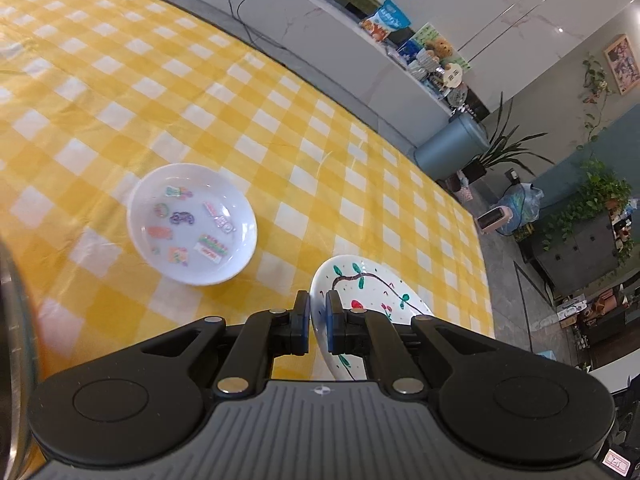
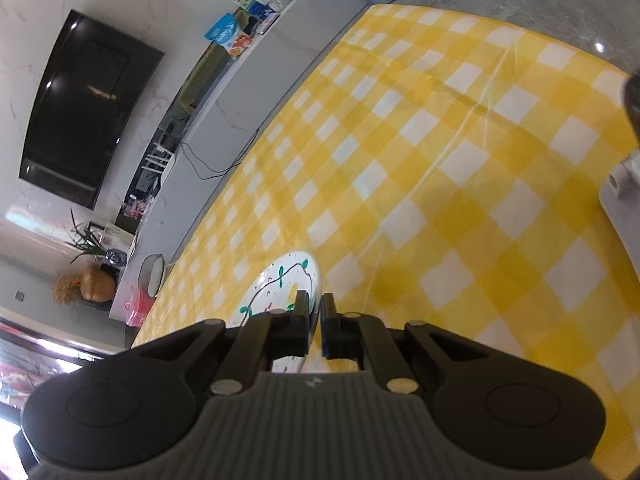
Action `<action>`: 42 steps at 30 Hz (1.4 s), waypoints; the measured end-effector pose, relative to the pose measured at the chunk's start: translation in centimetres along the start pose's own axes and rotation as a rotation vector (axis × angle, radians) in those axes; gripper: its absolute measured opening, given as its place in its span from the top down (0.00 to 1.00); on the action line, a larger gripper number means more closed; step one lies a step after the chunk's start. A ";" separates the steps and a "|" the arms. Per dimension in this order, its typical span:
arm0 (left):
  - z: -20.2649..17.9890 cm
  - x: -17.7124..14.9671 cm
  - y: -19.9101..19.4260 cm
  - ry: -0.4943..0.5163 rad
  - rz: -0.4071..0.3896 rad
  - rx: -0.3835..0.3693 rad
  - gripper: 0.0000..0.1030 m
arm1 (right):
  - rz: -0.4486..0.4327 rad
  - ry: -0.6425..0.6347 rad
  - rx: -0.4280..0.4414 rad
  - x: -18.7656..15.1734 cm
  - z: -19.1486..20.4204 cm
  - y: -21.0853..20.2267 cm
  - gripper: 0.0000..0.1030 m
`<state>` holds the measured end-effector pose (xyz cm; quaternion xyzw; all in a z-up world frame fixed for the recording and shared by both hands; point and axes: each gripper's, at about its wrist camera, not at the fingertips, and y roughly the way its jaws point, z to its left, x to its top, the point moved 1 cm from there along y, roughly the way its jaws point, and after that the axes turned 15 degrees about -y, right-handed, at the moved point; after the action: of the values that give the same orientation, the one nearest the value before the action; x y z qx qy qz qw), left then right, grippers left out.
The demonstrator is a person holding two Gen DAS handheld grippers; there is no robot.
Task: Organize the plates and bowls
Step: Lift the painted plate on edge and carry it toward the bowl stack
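Left gripper (image 1: 318, 322): jaws clamped on the painted plate (image 1: 372, 292) rim.
Right gripper (image 2: 315, 322): jaws clamped on its rim too.
Plate: stiff, glossy, breakable; looks slippery, rim hold suits.
Sticker bowl (image 1: 192, 224): beside plate, on desk (image 1: 280, 120).

A tablecloth (image 1: 120, 80) of yellow and white checks fills most of both views. Left of centre in the left wrist view sits a white bowl (image 1: 192, 224) dotted with small stickers in green, purple, orange and pink. At lower centre, a white plate (image 1: 372, 288) carries a painted dark vine with green leaves and red marks. Both grippers are black with blue pads (image 1: 308, 320), above grey ribbed housings.
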<state>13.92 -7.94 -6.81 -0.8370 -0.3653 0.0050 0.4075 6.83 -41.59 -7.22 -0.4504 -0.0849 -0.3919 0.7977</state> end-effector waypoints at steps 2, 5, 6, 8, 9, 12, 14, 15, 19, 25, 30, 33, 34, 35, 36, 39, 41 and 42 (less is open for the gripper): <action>0.2 -0.2 -0.8 0.009 -0.003 -0.010 0.93 | -0.006 -0.016 0.007 -0.7 0.3 -0.8 0.97; 0.6 -0.8 -2.1 0.033 -0.004 -0.011 0.93 | -0.006 -0.034 0.007 -1.9 0.8 -1.9 0.96; 0.8 -1.1 -2.4 0.040 -0.004 -0.010 0.93 | -0.002 -0.040 0.003 -2.4 0.8 -2.2 0.96; 1.4 -1.6 -3.0 0.036 0.002 -0.004 0.93 | 0.004 -0.055 -0.005 -3.3 1.0 -2.7 0.96; 1.7 -1.9 -3.2 0.035 0.004 -0.006 0.93 | 0.012 -0.065 -0.012 -3.7 1.1 -2.9 0.96; 2.2 -2.5 -3.9 0.053 -0.002 -0.001 0.93 | 0.037 -0.086 -0.022 -4.7 1.2 -3.4 0.95; 2.5 -2.9 -4.4 0.063 -0.004 -0.003 0.93 | 0.054 -0.095 -0.030 -5.4 1.3 -3.7 0.94; 2.7 -3.1 -4.7 0.067 -0.004 -0.004 0.93 | 0.063 -0.102 -0.037 -5.6 1.4 -3.8 0.94; 3.3 -3.8 -5.2 0.068 0.006 -0.007 0.93 | 0.090 -0.140 -0.086 -6.3 2.0 -4.1 0.92; 3.9 -4.6 -5.3 0.067 0.002 0.002 0.93 | 0.142 -0.165 -0.135 -7.4 2.2 -4.0 0.90; 4.3 -5.2 -5.2 0.086 0.000 0.014 0.93 | 0.163 -0.181 -0.167 -7.6 2.2 -3.6 0.90; 4.6 -5.4 -4.9 0.090 0.008 0.021 0.93 | 0.174 -0.201 -0.188 -7.7 2.4 -3.4 0.90; 4.7 -5.5 -4.9 0.096 0.008 0.024 0.93 | 0.176 -0.210 -0.195 -7.7 2.6 -3.4 0.90; 4.7 -5.6 -4.9 0.104 0.009 0.026 0.93 | 0.178 -0.220 -0.203 -7.7 2.7 -3.3 0.90; 4.8 -5.7 -4.9 0.110 0.009 0.028 0.93 | 0.179 -0.230 -0.212 -7.8 2.8 -3.3 0.90; 4.8 -5.9 -4.8 0.123 0.012 0.037 0.93 | 0.186 -0.267 -0.241 -8.0 3.3 -3.1 0.90; 4.9 -6.0 -4.7 0.133 0.014 0.043 0.93 | 0.189 -0.294 -0.261 -8.1 3.6 -3.0 0.90; 4.9 -6.1 -4.7 0.138 0.016 0.046 0.93 | 0.191 -0.308 -0.272 -8.2 3.8 -3.0 0.90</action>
<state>5.10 -6.53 -8.61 -0.8286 -0.3294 -0.0413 0.4508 -0.01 -34.95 -7.12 -0.6142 -0.1090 -0.2491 0.7408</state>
